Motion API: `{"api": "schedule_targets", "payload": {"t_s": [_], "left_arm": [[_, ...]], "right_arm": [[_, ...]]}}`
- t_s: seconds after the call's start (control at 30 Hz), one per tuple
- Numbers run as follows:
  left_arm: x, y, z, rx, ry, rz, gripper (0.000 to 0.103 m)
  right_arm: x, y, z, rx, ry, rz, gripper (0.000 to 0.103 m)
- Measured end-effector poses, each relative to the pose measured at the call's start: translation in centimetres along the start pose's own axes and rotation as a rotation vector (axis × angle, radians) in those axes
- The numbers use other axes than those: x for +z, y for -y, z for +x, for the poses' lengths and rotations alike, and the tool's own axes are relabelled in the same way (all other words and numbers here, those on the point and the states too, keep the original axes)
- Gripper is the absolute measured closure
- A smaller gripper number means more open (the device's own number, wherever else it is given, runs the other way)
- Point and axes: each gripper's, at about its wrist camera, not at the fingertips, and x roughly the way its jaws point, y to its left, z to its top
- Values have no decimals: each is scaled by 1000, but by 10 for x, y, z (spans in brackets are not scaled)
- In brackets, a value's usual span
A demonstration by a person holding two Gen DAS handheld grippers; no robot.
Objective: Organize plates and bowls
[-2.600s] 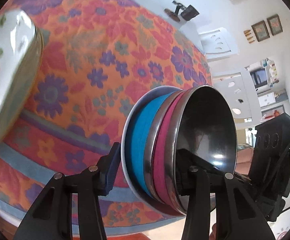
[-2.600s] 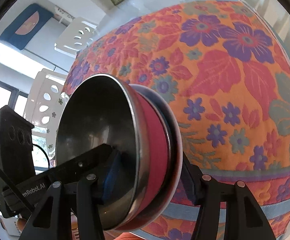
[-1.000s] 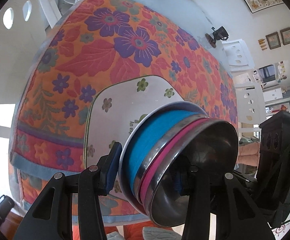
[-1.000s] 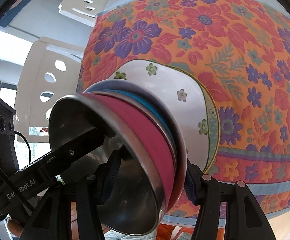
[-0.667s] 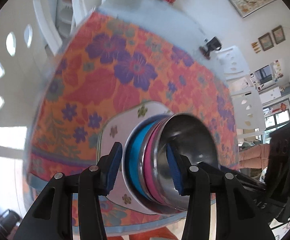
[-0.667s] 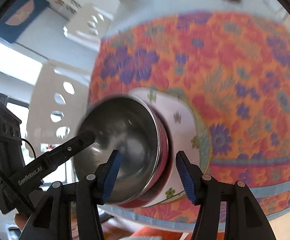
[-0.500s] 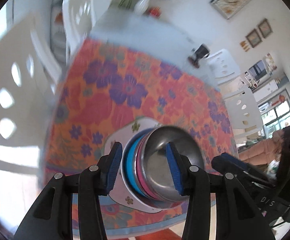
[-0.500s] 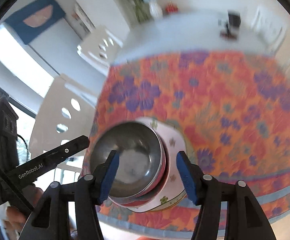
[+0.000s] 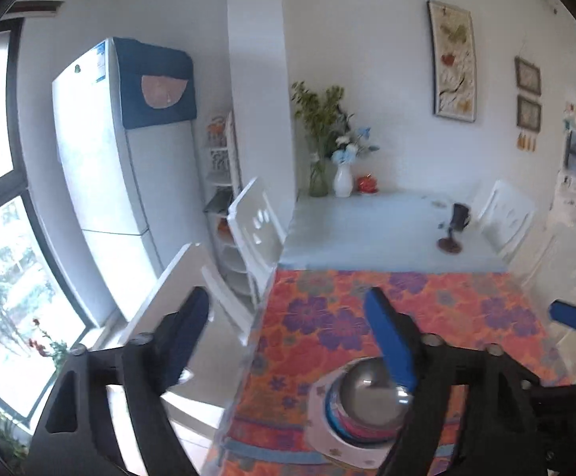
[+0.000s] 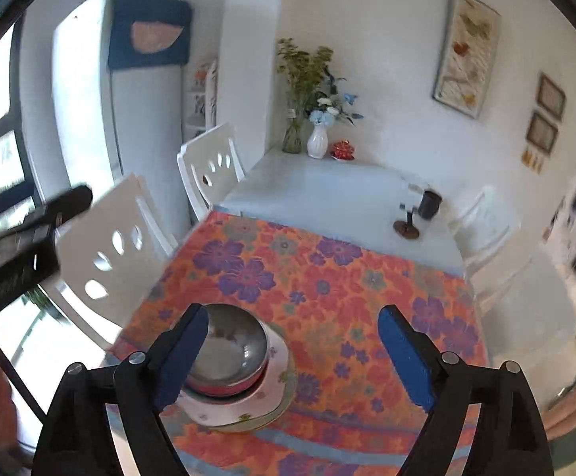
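White chairs (image 10: 117, 246) stand along the left edge of the table; a white vase of flowers (image 10: 317, 141) and a small black stand (image 10: 415, 214) sit on the bare far end. Orange floral tablecloth (image 10: 327, 277) covers the near end. Nested steel bowls with pink and blue bands (image 10: 228, 353) sit on the white floral square plate (image 10: 264, 400) near the cloth's front edge. Left gripper (image 9: 288, 341): wide open, empty, above the stack. Right gripper (image 10: 291, 353): wide open, empty, stack just beside its left finger.

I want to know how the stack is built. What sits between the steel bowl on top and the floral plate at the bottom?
In the left wrist view, a pink-sided bowl and a blue-sided bowl sit between the steel bowl and the floral plate.
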Motion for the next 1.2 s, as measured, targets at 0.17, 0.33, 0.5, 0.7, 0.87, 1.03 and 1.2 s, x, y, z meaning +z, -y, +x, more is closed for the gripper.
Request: {"api": "schedule_targets", "payload": {"t_s": [0.17, 0.33, 0.5, 0.7, 0.87, 1.03, 1.2], "left_arm": [[-11, 15, -24, 58, -32, 52, 4], [-31, 21, -53, 43, -76, 30, 4], [-58, 30, -65, 24, -166, 18, 3], [-76, 21, -57, -13, -263, -78, 3], [-78, 20, -42, -18, -260, -49, 3], [-64, 14, -17, -23, -253, -10, 3], [-53, 4, 9, -36, -255, 16, 3]], "right_arm": [[-33, 18, -10, 65, -117, 177, 15], [-60, 17, -28, 82, -150, 192, 15], [-80, 18, -39, 53, -150, 194, 15], [-93, 27, -36, 64, -202, 266, 15], [-86, 30, -27, 7, -195, 288, 15], [-68, 21, -9, -28, -207, 284, 15], [-54, 7, 11, -66, -212, 271, 15]]}}
